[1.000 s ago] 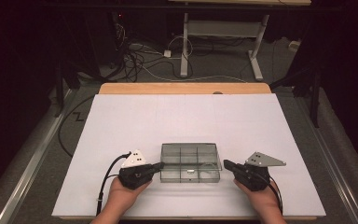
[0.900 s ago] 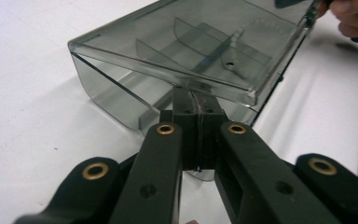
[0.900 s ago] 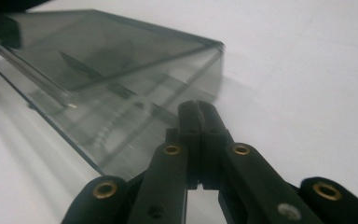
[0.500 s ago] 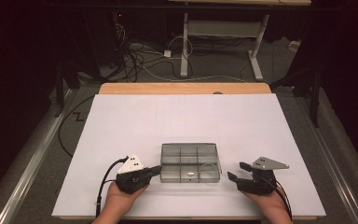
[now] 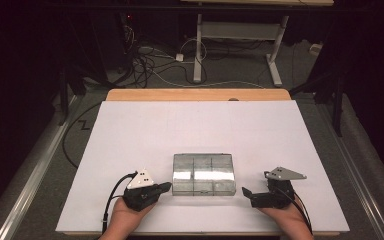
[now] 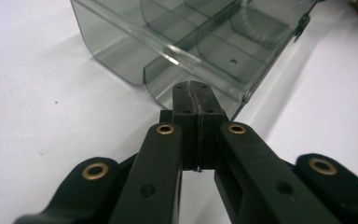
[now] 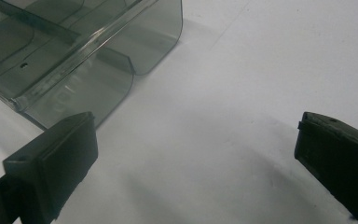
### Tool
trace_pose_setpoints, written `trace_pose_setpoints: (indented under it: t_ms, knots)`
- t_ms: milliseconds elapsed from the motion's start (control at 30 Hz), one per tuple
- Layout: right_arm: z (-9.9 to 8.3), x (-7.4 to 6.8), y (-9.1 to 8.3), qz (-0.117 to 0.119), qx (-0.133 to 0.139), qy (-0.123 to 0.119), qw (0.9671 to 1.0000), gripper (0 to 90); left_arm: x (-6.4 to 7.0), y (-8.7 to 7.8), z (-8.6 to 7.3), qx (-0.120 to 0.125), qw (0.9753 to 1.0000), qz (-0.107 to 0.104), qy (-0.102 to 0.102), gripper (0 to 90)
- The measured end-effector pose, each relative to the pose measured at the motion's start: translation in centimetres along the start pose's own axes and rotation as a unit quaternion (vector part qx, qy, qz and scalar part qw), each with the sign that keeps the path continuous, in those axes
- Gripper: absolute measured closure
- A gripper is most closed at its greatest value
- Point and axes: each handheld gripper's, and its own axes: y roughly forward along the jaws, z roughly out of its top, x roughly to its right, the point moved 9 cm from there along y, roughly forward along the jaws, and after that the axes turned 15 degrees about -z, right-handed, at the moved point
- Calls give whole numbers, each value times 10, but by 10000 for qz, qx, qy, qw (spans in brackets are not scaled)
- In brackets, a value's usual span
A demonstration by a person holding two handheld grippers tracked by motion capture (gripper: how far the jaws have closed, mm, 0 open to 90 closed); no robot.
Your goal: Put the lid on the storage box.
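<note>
A clear smoky-grey compartment box (image 5: 203, 173) with its lid down lies on the white table top (image 5: 195, 125), near the front edge. My left gripper (image 5: 167, 186) is shut with nothing between its jaws, and its tip is at the box's front-left corner. In the left gripper view the joined jaws (image 6: 196, 91) point at the box wall (image 6: 191, 32), very close to it. My right gripper (image 5: 247, 196) stands open a short way right of the box. In the right gripper view the gripper (image 7: 196, 135) has bare table between its jaws, and the box corner (image 7: 74, 46) lies off to the left.
A wooden strip (image 5: 195, 95) borders the far edge of the table top. Beyond it on the dark floor are cables (image 5: 150, 65) and the legs of another desk (image 5: 235, 50). White surface stretches behind and to both sides of the box.
My right gripper has drawn back from the box's right side and opened. The left gripper has stayed shut at the box's left side.
</note>
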Motion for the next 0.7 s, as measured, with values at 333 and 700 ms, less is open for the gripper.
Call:
trace_pose_setpoints:
  t_ms: [333, 700]
  knots:
    - [3, 3, -1, -19, 91, 96, 9999, 5, -21, -14, -8, 46, 9988, 430, -226, 871]
    - [4, 4, -2, -26, 153, 131, 9998, 5, -43, -39, -23, -39, 9940, 998, -444, 766]
